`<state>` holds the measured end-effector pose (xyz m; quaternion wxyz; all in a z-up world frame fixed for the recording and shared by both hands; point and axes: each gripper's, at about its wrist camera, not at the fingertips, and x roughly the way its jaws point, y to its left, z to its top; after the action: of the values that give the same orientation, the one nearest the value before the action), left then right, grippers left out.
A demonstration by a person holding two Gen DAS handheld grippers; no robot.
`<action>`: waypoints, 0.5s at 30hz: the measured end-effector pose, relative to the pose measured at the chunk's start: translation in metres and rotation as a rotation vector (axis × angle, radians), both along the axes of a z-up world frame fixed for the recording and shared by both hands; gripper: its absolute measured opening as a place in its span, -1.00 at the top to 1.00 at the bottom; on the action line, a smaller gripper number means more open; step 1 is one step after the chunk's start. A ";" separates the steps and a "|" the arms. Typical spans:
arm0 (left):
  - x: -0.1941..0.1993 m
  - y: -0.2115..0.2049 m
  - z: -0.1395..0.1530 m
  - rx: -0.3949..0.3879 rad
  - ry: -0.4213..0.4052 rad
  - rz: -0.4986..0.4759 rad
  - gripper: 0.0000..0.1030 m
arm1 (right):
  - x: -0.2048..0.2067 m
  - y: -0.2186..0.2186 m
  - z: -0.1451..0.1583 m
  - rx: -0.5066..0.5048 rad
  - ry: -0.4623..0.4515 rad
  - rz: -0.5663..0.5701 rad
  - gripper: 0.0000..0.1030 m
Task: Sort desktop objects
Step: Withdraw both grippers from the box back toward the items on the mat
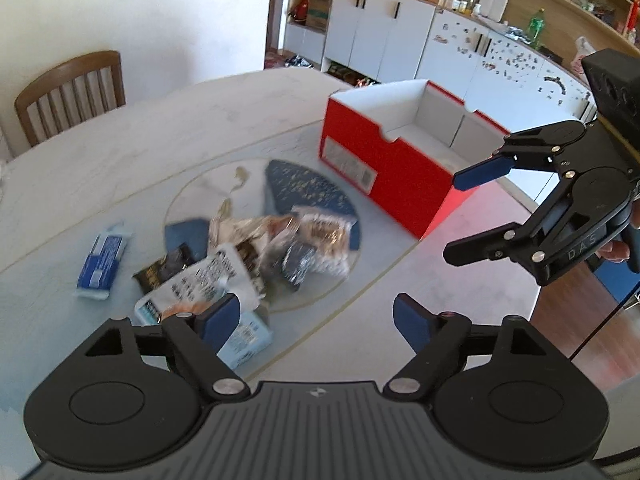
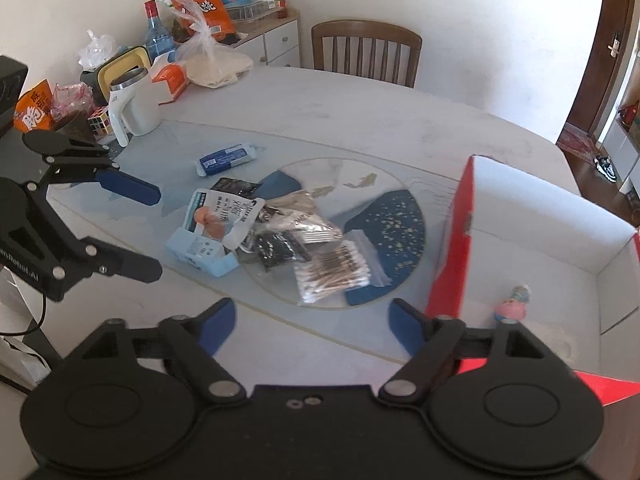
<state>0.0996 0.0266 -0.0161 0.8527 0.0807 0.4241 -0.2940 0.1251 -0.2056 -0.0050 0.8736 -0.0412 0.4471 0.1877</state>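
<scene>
My left tongs (image 1: 316, 320) hang with jaws spread wide and nothing between the blue pads; my right tongs (image 2: 312, 320) are just as wide and just as empty, and each shows in the other's camera, both above the table and clear of everything on it. What I have to sort lies heaped in the middle of the round table (image 2: 360, 100): a zip bag of cotton swabs (image 2: 334, 270) nearest my right tongs, a light blue carton (image 2: 200, 250) under a white printed pouch (image 2: 222, 210), some dark foil sachets (image 2: 276, 246) tangled between them, and a blue wrapped pack (image 2: 226, 158) lying apart on the far side. I judge all of it light. The bags are soft and slick, so they will likely sag and slide; I would pinch the swab bag across its filled middle or by a flat corner of film, not too hard. The carton is stiffer and should take a grip across its short sides. The red shoebox (image 1: 390, 152) stands open to the right of the pile, a small pink figure (image 2: 512, 304) already inside, so I take it for the bin. The tabletop is pale, smooth and glossy with a blue and gold inlay, so thin packets will be hard to get under. A wooden chair (image 2: 366, 50) stands at the far edge, clutter crowds the left corner, white cabinets (image 1: 380, 28) line the room beyond
</scene>
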 end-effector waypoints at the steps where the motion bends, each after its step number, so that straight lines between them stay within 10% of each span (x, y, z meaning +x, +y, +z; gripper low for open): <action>1: 0.001 0.003 -0.004 0.002 0.003 0.007 -0.75 | 0.002 0.003 -0.002 0.002 0.002 -0.002 -0.71; 15: 0.009 0.020 -0.059 0.087 -0.007 0.202 -1.00 | 0.024 0.039 -0.027 -0.025 -0.030 -0.011 -0.74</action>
<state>0.1086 0.0465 -0.0754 0.8753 0.0756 0.4394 -0.1873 0.1496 -0.1661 -0.0321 0.8806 -0.0523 0.4366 0.1768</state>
